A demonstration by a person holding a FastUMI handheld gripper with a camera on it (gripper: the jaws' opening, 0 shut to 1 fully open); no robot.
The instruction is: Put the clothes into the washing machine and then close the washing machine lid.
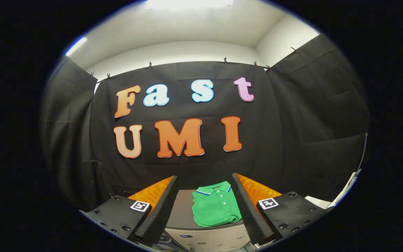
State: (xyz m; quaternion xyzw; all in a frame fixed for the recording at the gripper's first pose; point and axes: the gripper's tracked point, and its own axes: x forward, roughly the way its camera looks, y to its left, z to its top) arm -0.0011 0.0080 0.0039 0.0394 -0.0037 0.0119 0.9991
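Sitting folded on the closed grey lid of the washing machine is a green polo shirt, collar toward the booth wall. The gripper hovers above with fingers spread wide and nothing between them; the shirt shows through the gap.

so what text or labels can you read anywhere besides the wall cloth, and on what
No readable words.
Square black-and-white markers sit on the open tongs, one on each side: patterns, not text.
Small marks on the washing machine front, below the folded green shirt lying on its lid: too small and blurred to read.
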